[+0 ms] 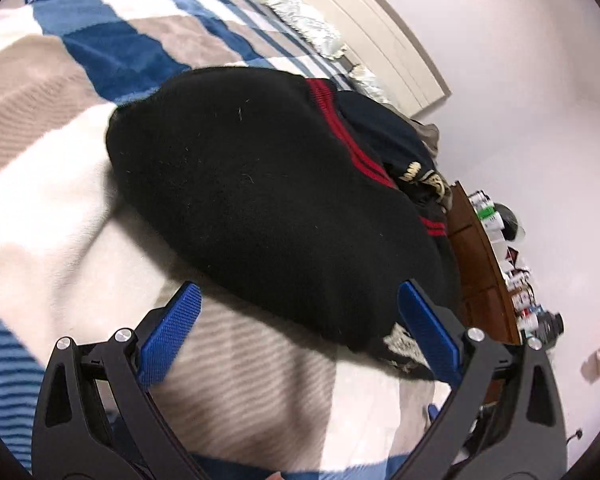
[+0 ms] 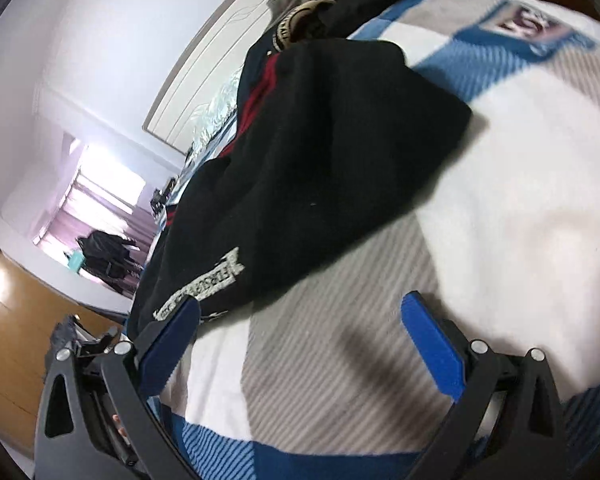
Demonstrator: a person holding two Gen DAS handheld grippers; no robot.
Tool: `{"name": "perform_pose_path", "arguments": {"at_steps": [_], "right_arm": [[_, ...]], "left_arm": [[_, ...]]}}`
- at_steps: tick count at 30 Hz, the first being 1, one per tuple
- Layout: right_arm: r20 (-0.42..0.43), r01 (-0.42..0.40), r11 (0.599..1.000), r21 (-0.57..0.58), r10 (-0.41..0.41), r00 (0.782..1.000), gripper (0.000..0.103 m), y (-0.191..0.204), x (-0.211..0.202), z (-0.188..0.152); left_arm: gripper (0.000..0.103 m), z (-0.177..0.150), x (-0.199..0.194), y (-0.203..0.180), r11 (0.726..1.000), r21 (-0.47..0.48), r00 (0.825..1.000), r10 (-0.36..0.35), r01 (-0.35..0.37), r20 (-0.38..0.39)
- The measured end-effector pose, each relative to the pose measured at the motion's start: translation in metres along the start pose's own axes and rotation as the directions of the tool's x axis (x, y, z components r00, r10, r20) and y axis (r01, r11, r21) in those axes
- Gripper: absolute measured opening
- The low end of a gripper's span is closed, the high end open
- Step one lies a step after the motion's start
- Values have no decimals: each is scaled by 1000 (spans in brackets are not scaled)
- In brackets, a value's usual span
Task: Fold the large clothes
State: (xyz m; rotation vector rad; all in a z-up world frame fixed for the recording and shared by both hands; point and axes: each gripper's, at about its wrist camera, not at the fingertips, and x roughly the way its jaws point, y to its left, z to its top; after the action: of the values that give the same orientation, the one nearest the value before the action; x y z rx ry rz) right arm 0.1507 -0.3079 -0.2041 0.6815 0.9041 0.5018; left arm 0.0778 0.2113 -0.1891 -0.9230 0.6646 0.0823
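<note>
Black garment laid in a compact bundle on the bed, both tools held wide apart and empty.

The black garment (image 1: 268,200) with red stripes (image 1: 352,140) is seen resting on the blue, grey and white blanket (image 1: 80,208), its near edge just ahead of the left tool (image 1: 300,312), apparently so that the edge can be reached. In the right wrist view the same garment (image 2: 300,168) is shown with its printed hem (image 2: 204,284) beside one finger of the right tool (image 2: 304,320), though contact cannot be confirmed. Nothing is gripped by either tool, which is judged to suit an approach to the cloth. More dark clothing (image 1: 400,148) is heaped behind it, near a wooden nightstand (image 1: 480,264), presumably kept aside.
</note>
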Motion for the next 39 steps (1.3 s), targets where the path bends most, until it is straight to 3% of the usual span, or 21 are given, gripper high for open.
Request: {"name": "perform_pose_path", "arguments": {"at_steps": [4, 9, 15, 21, 24, 29, 33, 39], "right_arm": [[31, -39, 998, 44, 37, 999, 99, -6, 9, 14], [74, -89, 990, 111, 81, 994, 99, -14, 26, 37], [46, -76, 980, 181, 69, 997, 99, -11, 47, 49], [14, -105, 977, 186, 105, 994, 99, 1, 44, 30], [1, -96, 975, 200, 98, 995, 99, 7, 54, 28], [56, -94, 948, 304, 81, 995, 99, -1, 60, 37], [92, -65, 939, 339, 36, 995, 99, -2, 75, 58], [104, -1, 912, 411, -46, 993, 99, 0, 87, 78]], "left_arm": [[96, 10, 16, 9, 996, -82, 999, 36, -34, 32], [97, 24, 38, 22, 986, -168, 999, 21, -13, 44], [97, 39, 52, 24, 981, -192, 999, -20, 25, 29], [97, 50, 48, 14, 978, -189, 996, -84, 90, 42], [97, 59, 51, 7, 981, -159, 994, -106, 109, 28], [97, 63, 61, 15, 986, -140, 994, -93, 85, -49], [97, 62, 70, 33, 974, -187, 985, -146, 128, -89], [95, 63, 65, 30, 973, -166, 983, -173, 161, -57]]}}
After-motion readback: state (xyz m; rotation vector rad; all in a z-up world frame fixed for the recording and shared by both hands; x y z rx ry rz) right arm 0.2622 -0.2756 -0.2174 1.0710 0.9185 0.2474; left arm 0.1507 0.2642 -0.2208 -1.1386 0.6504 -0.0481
